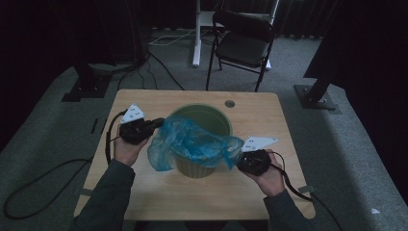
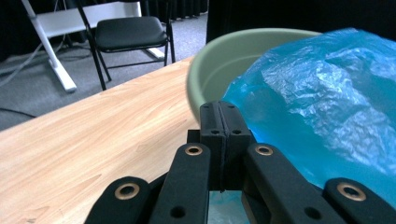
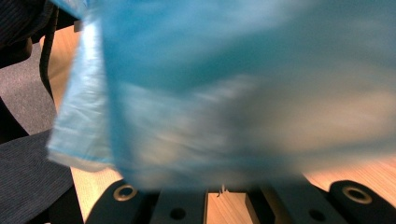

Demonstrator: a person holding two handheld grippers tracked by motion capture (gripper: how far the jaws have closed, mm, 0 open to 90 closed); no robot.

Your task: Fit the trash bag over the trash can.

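A person seated at a wooden counter (image 1: 144, 192) works a blue plastic bag (image 1: 192, 142) over a pale green bin (image 1: 202, 118) that stands near the counter's middle. The bag drapes across the near side of the bin's rim and hangs down its front and left wall, crumpled and partly translucent.

The left tongs (image 1: 156, 124), held at the bin's left side, have their black jaws pressed together in the left gripper view (image 2: 219, 135), just beside the bag's edge where it meets the green rim; blue film shows beneath the jaws, though whether any is pinched between them cannot be told.

The right tongs (image 1: 239, 161) sit at the bin's right side, touching the bag's corner. In the right gripper view the blue film (image 3: 233, 93) hangs blurred across the jaws and hides their tips; they are closed, seemingly on the bag.

A black folding chair (image 1: 243, 43) stands on the grey carpet beyond the counter.
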